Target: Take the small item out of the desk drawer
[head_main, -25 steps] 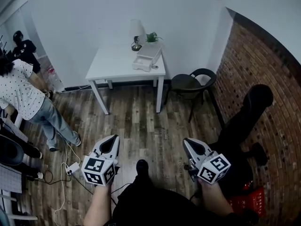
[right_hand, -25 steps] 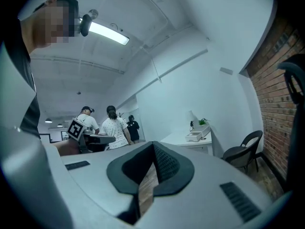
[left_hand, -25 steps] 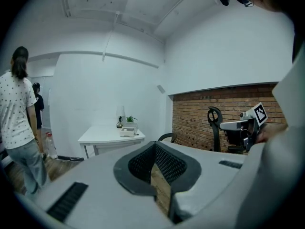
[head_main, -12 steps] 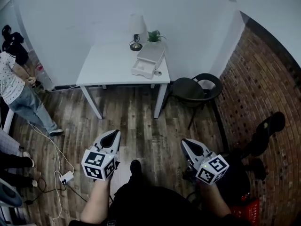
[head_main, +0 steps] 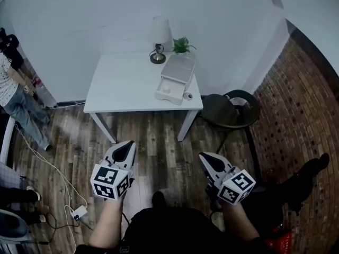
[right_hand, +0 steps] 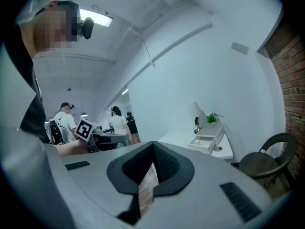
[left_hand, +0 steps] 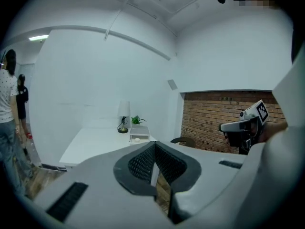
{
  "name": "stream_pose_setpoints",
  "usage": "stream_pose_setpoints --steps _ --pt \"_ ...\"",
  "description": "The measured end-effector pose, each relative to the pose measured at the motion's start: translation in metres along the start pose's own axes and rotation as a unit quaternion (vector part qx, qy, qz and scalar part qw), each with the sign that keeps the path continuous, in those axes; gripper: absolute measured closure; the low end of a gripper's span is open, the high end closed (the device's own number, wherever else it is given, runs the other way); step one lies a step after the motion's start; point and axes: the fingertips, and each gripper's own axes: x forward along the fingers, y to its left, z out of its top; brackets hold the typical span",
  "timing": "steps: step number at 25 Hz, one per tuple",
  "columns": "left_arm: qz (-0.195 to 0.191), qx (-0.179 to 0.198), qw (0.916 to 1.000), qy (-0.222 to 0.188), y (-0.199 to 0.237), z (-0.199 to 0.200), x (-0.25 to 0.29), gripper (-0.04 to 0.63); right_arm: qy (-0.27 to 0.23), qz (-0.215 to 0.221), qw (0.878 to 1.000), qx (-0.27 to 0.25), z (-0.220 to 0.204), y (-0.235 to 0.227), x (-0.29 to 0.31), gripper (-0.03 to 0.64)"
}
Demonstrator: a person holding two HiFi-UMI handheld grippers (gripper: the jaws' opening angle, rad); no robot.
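The small item [head_main: 166,89], a pale speck in the open drawer [head_main: 168,97] on the counter [head_main: 124,86], is too small to tell its long axis or heading; the drawer opens toward the counter's near edge. It looks light and probably stiff, so a pinch across its sides from above should do. The left hand-held gripper [head_main: 125,148] and right hand-held gripper [head_main: 205,159] are both pressed together, empty, well short of the counter.

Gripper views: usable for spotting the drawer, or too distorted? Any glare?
Left gripper view: heavy fisheye, black rim; the small white desktop drawer unit is tiny but evenly lit. Right gripper view: same bending, ceiling strip light blown out, unit small yet legible. Head view: mildest distortion, soft even light, unit clearest there.
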Motion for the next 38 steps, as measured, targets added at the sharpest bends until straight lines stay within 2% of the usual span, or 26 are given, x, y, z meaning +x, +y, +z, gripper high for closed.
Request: stream_pose_setpoints --steps 7,13,17,20,25,30,33,38 --pt "-0.007 -0.025 0.9994 0.022 0.035 -0.012 0.043 0.586 0.021 -0.013 1.000 0.010 -0.003 -0.037 0.040 0.614" --pt "-0.006 -0.017 0.9996 0.022 0.051 0.003 0.089 0.586 0.022 -0.019 0.999 0.022 0.002 -0.087 0.067 0.614" --pt "0.012 -0.028 0.9995 0.002 0.069 0.026 0.128 0.586 0.017 -0.002 1.000 0.020 0.014 -0.126 0.101 0.614" --pt "0.015 -0.016 0.9996 -0.014 0.078 0.053 0.166 0.586 0.011 0.014 1.000 0.014 0.033 -0.159 0.134 0.614" --pt "0.020 -0.005 0.9998 0.006 0.091 0.079 0.239 0.586 0.014 0.034 0.999 -0.004 0.069 -0.222 0.178 0.614" --pt "0.023 -0.006 0.9992 0.031 0.104 0.093 0.314 0.586 0.035 0.047 0.998 0.013 0.072 -0.286 0.216 0.614" --pt "0.021 -0.006 0.9992 0.033 0.105 0.103 0.347 0.586 0.051 0.062 0.997 0.021 0.066 -0.309 0.233 0.612" --pt "0.028 0.002 0.9987 0.042 0.115 0.100 0.368 0.586 0.091 0.080 0.993 -0.010 0.053 -0.323 0.265 0.612"
